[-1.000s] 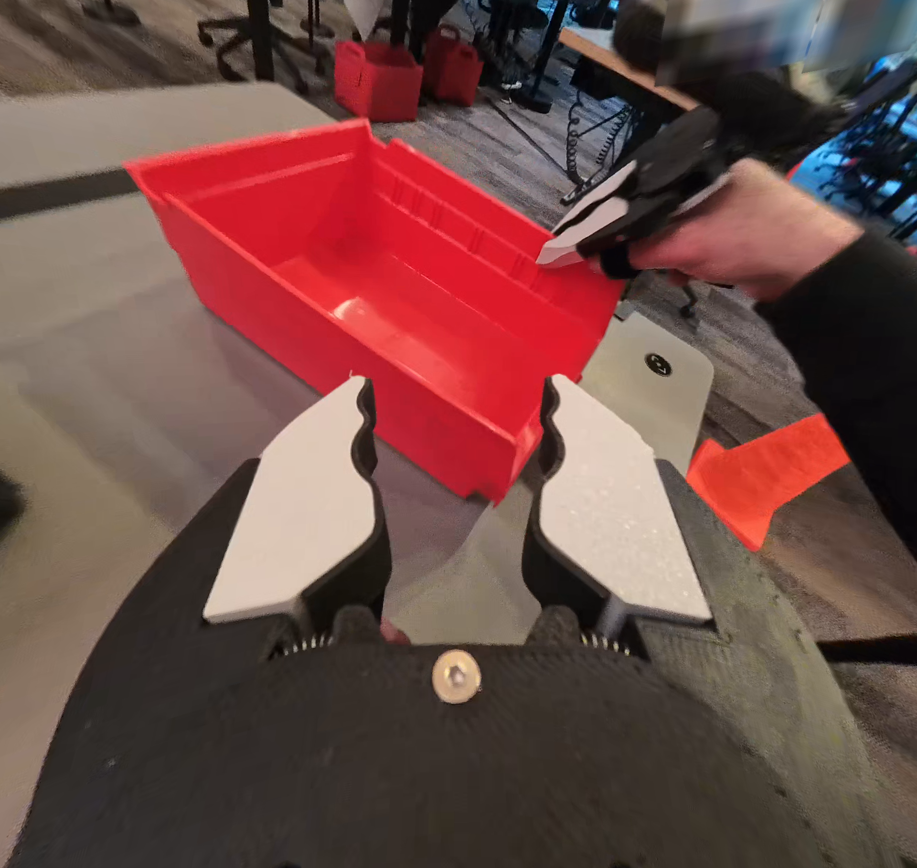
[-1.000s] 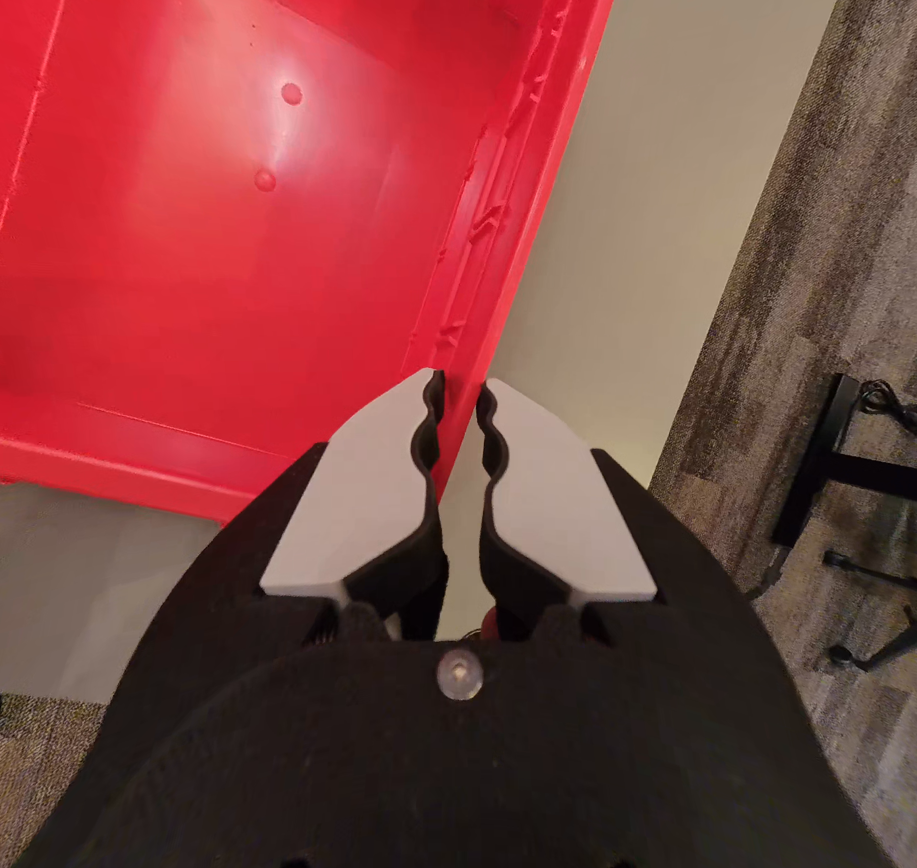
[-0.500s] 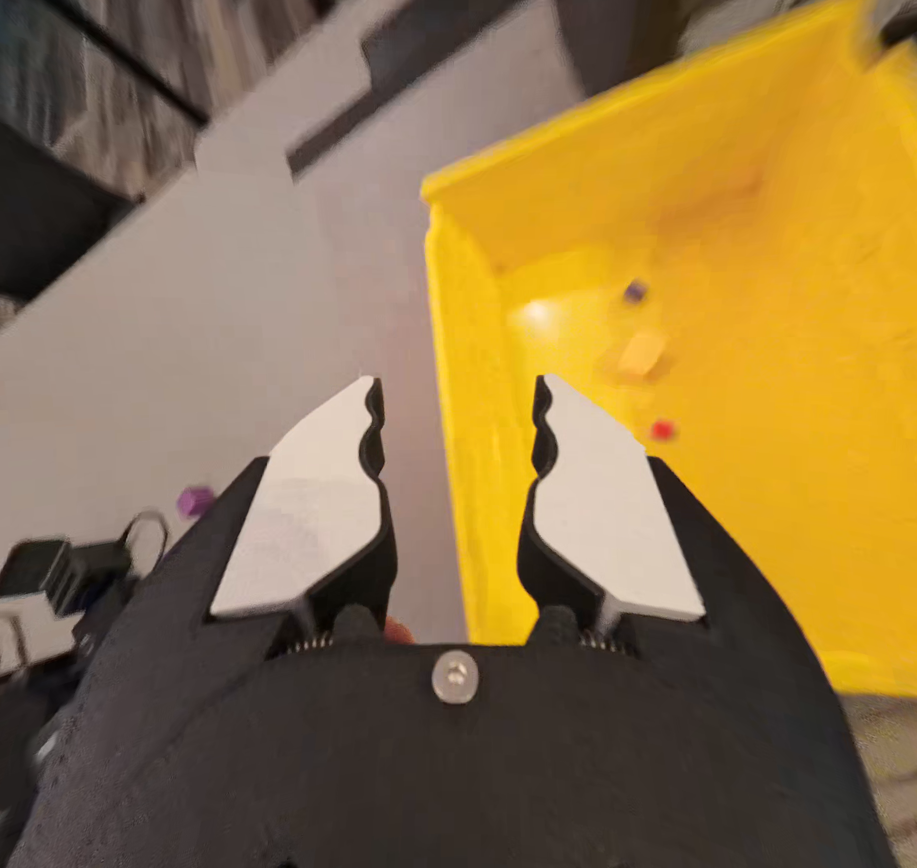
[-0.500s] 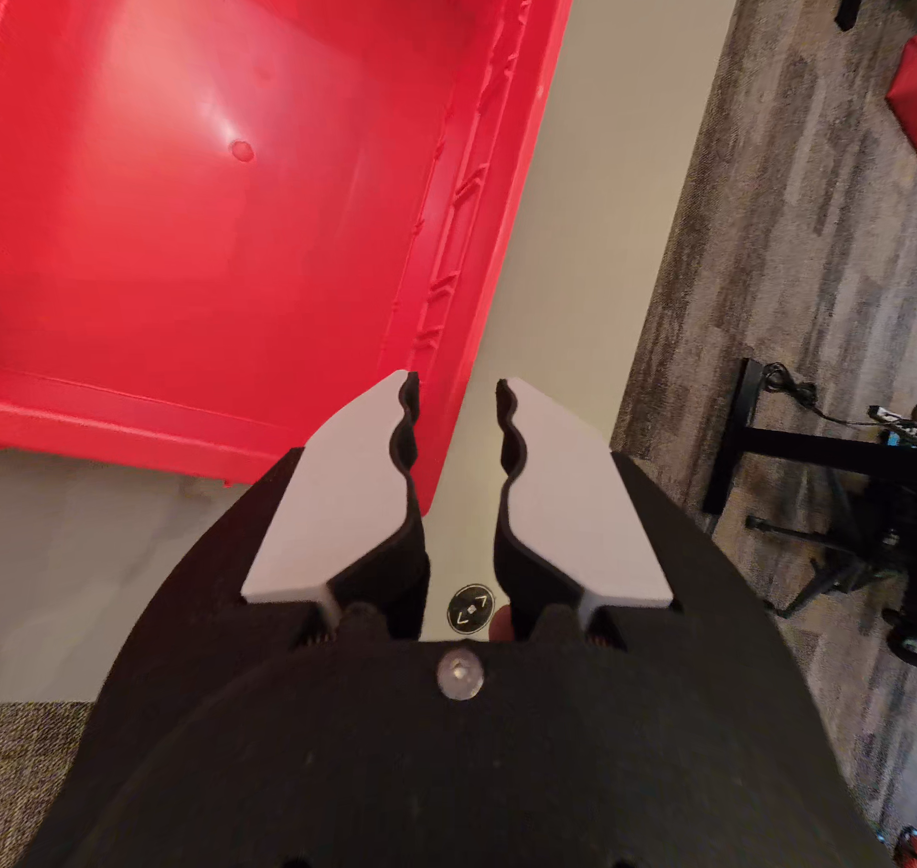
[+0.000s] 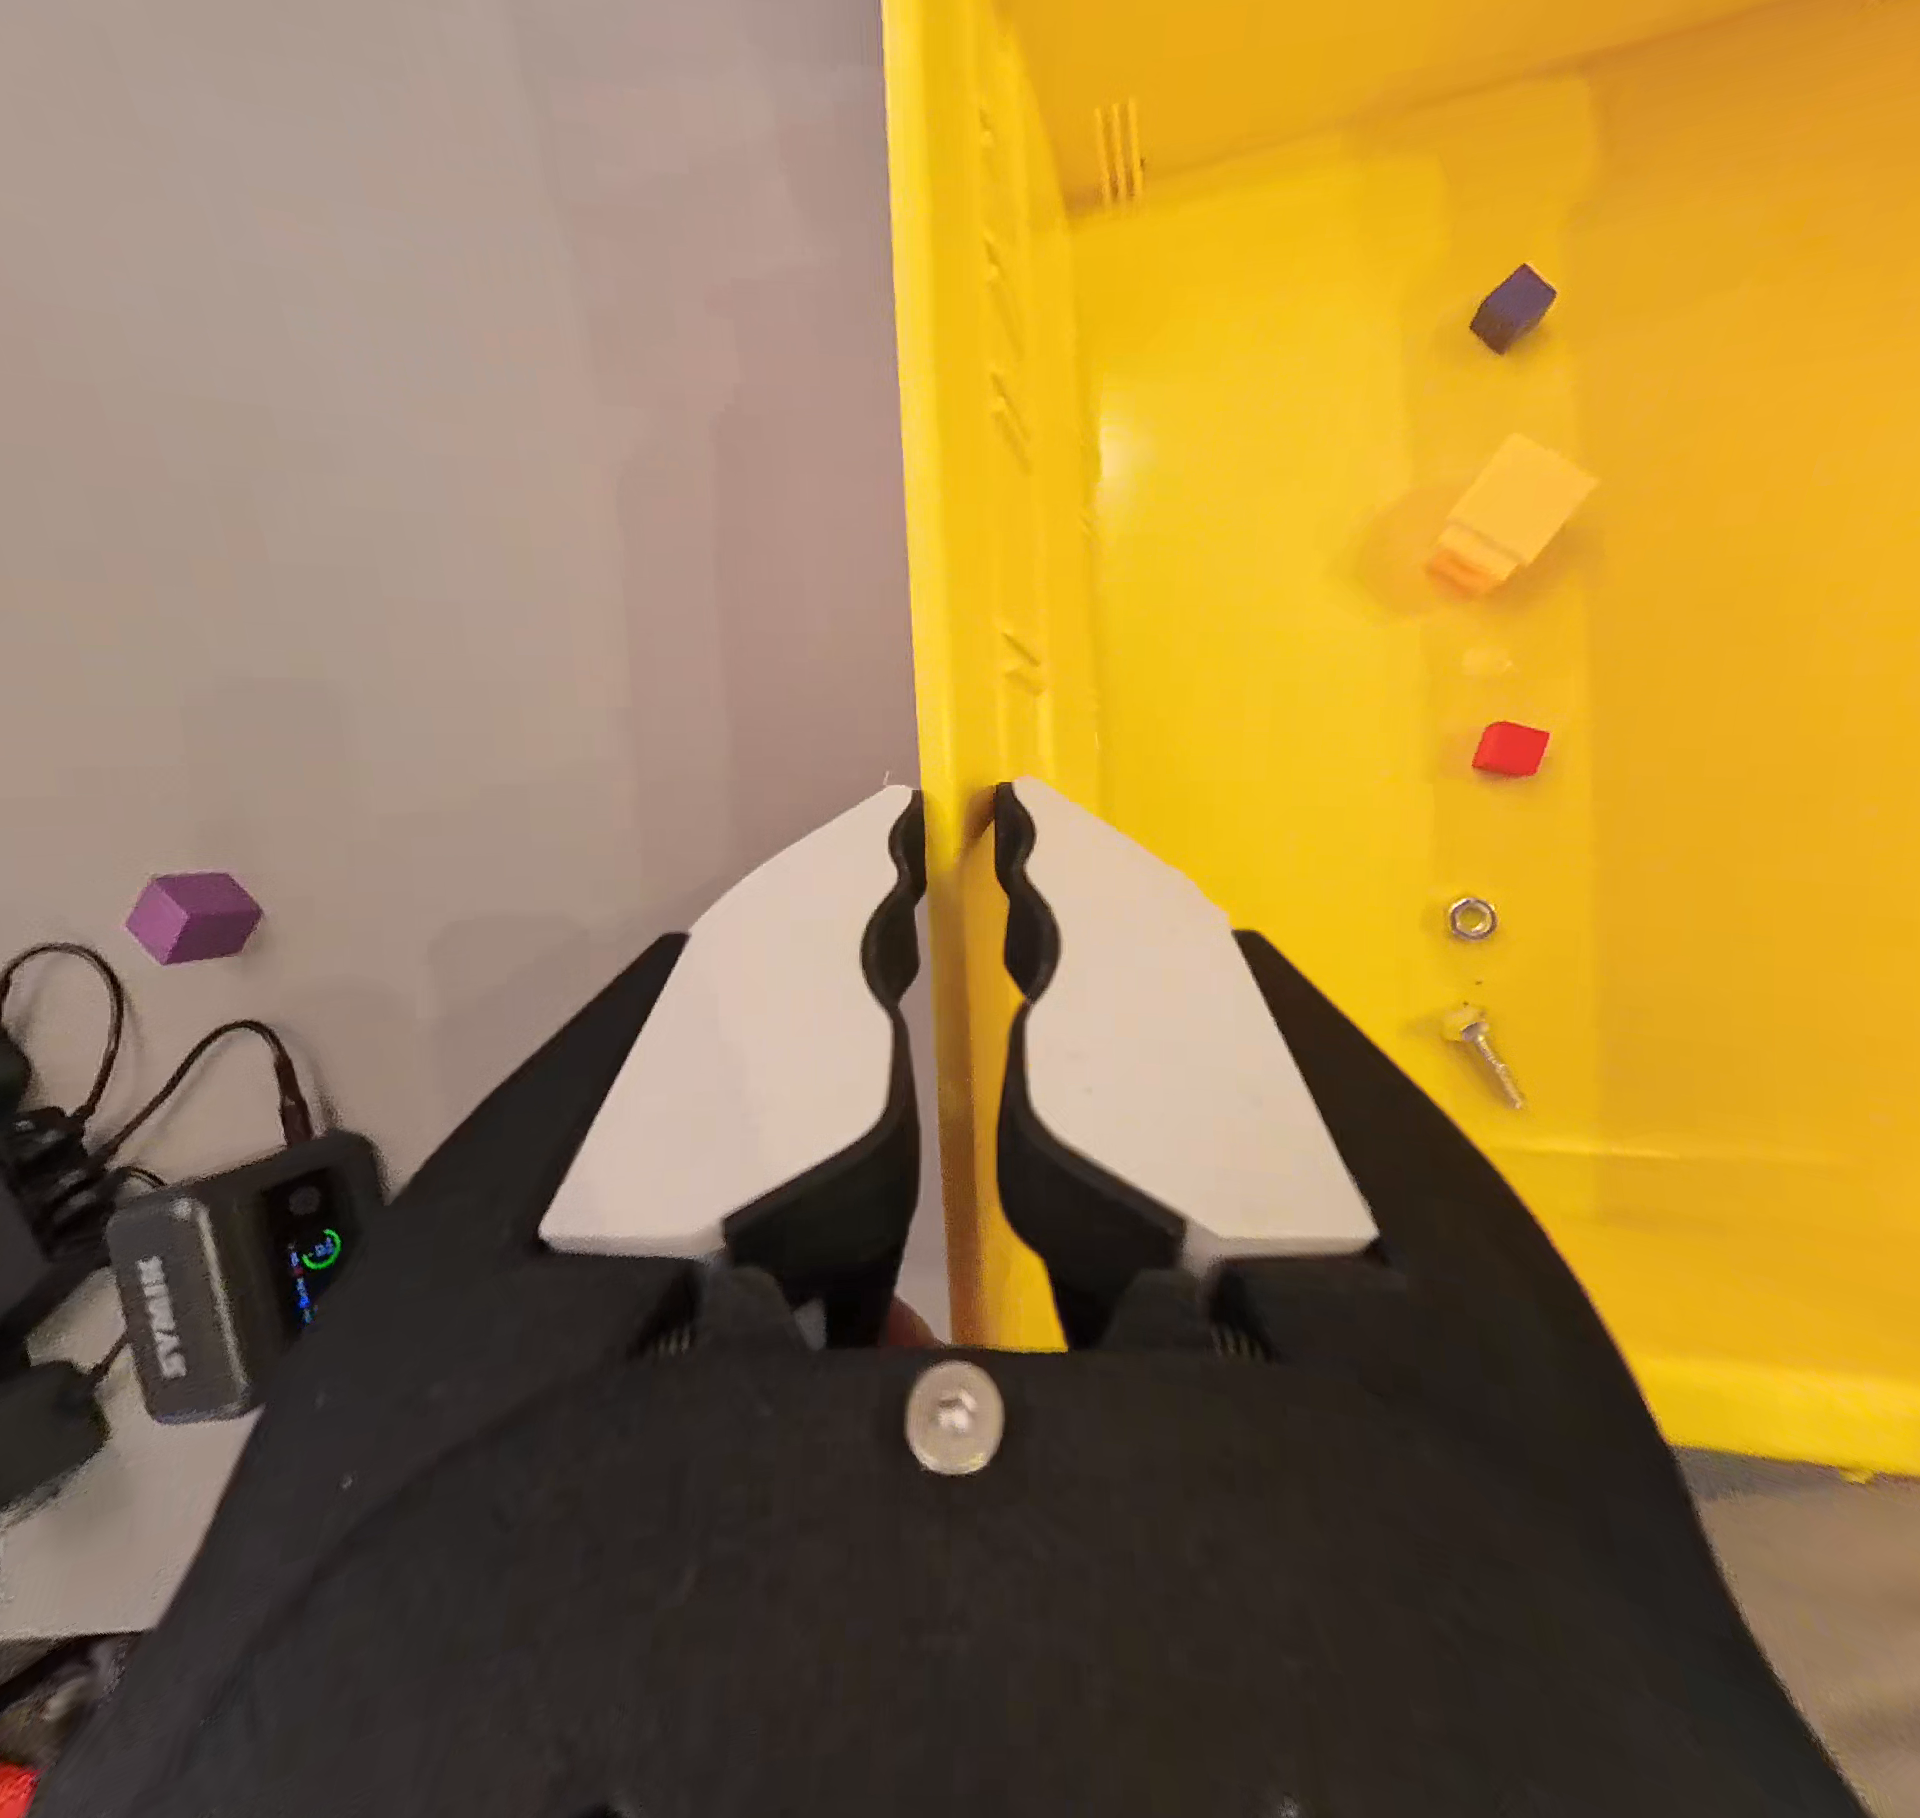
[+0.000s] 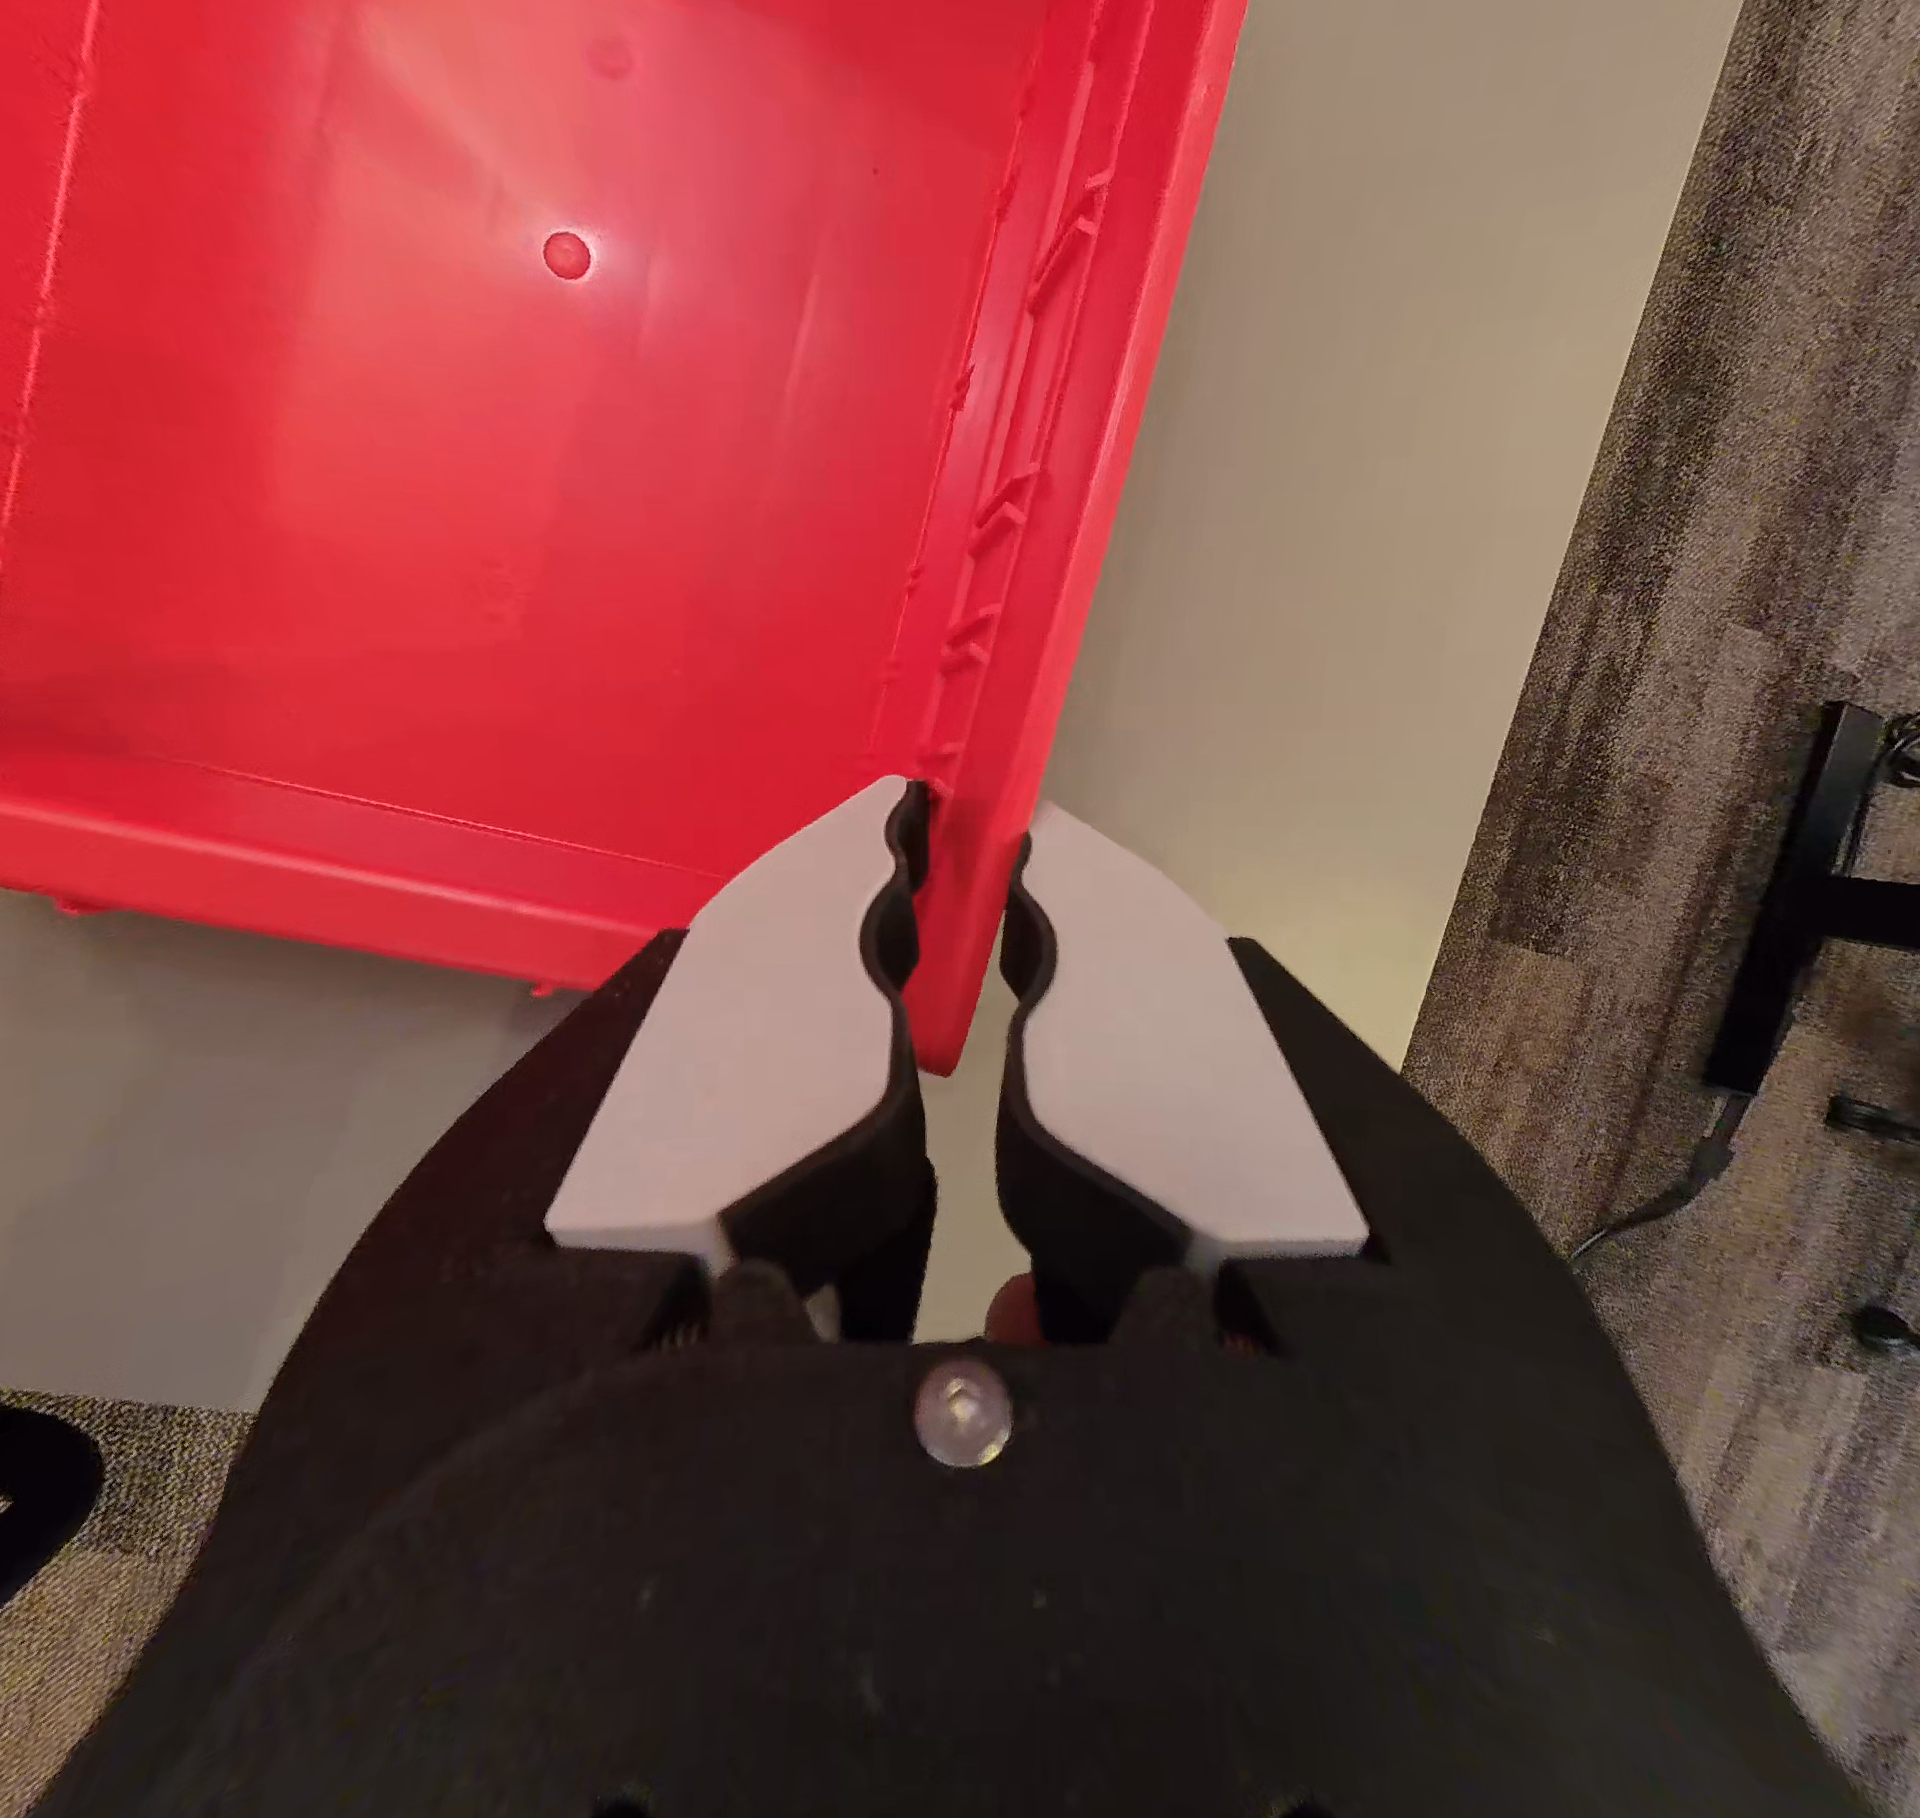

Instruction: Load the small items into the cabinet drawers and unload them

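Observation:
In the left wrist view my left gripper is shut on the left wall of a yellow bin. Inside the bin lie a dark blue cube, a yellow-orange block, a red cube, a metal nut and a bolt. A purple cube lies on the table left of the bin. In the right wrist view my right gripper is shut on the right wall of an empty red bin near its front corner.
The grey table runs left of the yellow bin. A black device with a lit screen and cables sits at the lower left. Right of the red bin the table edge drops to carpet, with a black stand base. The left tips stand about 30 centimetres off the purple cube.
My left gripper swung from the red bin to the yellow bin and shut on its left wall. My right gripper opened slightly, shifted along the red bin's right wall and shut on it again.

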A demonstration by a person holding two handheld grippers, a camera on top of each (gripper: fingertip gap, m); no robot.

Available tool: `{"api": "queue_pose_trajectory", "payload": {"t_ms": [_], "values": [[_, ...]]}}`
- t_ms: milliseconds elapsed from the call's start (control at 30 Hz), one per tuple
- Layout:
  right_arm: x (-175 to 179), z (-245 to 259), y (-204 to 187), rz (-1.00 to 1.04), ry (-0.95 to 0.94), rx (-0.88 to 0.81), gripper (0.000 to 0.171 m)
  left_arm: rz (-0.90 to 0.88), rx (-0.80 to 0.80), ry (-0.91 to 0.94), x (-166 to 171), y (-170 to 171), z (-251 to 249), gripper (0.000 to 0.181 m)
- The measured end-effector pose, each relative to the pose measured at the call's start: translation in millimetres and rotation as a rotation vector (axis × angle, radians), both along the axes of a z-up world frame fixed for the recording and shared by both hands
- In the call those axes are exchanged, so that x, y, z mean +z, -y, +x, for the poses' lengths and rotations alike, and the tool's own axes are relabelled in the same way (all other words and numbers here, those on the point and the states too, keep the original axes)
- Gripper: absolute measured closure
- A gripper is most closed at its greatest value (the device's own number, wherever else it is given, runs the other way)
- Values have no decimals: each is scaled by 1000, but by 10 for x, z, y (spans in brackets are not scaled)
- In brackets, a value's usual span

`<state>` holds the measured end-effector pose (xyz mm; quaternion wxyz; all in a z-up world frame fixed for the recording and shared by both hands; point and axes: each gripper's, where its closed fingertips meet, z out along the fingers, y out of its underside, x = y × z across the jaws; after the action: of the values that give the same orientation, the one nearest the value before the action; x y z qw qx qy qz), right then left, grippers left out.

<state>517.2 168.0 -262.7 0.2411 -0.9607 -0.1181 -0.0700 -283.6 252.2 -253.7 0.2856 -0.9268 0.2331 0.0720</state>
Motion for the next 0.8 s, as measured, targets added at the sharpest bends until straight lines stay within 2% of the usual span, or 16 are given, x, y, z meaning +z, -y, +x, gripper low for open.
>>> {"api": "queue_pose_trajectory", "payload": {"t_ms": [33, 400, 567, 800], "values": [[0, 3, -2, 1, 1, -2, 162, -1, 23, 13, 0, -18, -52, 170], [-2, 89, 69, 11, -19, -59, 163, -12, 223, 60, -8, -124, -794, 171], [-2, 153, 149, 9, -14, -78, 163, -6, 328, 89, -11, -275, -1147, 172], [-1, 239, 157, 0, -16, -61, 163, -6, 386, 109, -17, -477, -1429, 172]]}}
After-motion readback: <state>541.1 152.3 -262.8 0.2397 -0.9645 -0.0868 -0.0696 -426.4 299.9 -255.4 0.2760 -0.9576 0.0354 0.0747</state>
